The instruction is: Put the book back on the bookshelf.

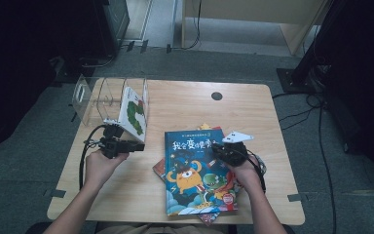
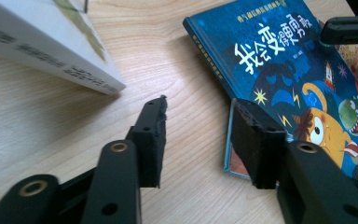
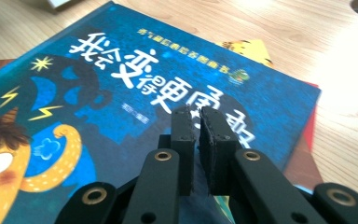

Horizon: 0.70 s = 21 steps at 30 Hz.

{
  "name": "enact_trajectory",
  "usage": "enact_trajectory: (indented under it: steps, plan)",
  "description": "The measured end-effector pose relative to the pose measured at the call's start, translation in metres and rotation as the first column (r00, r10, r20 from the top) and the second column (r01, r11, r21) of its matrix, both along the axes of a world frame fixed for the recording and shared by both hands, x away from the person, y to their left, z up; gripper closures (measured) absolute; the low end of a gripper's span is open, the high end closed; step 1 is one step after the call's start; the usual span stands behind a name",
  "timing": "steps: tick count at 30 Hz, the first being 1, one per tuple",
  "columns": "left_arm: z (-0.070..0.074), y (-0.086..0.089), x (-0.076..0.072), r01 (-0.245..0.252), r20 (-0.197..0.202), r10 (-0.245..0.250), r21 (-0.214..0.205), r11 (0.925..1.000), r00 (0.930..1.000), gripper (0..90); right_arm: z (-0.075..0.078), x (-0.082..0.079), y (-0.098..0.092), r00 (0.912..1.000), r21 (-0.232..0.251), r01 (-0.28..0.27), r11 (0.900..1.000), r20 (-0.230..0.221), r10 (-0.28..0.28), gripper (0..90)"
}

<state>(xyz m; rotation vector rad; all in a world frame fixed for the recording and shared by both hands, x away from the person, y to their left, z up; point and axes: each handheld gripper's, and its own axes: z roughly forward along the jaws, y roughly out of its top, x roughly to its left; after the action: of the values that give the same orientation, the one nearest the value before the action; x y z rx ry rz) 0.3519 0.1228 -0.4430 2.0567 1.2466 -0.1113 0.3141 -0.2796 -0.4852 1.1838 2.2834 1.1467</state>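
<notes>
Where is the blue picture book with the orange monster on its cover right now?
The blue picture book lies flat on top of a stack of books at the table's front right in the high view, under the right gripper, right of the clear rack.

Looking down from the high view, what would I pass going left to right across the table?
Clear rack → white book leaning in it → blue monster book → right tongs resting shut on its cover.

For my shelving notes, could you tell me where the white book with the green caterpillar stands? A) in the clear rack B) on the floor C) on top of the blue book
A: the white book leans inside the clear rack at the table's back left corner.
</notes>
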Motion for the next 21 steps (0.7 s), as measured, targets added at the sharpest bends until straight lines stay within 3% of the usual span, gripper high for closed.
enact_trajectory:
  steps: [5, 21]
  plan:
    - [-0.005, -0.006, -0.001, 0.006, 0.007, -0.006, -0.014, 0.9999, 1.0, 68.2, -0.001, -0.002, -0.008, 0.9992, 0.006, 0.039, 0.9992, -0.004, -0.039, 87.5]
    - [-0.02, -0.025, 0.002, 0.07, -0.013, -0.07, -0.012, 0.9975, 0.9974, 84.1, -0.003, -0.006, -0.031, 0.9908, -0.006, 0.133, 0.991, -0.02, -0.134, 89.3]
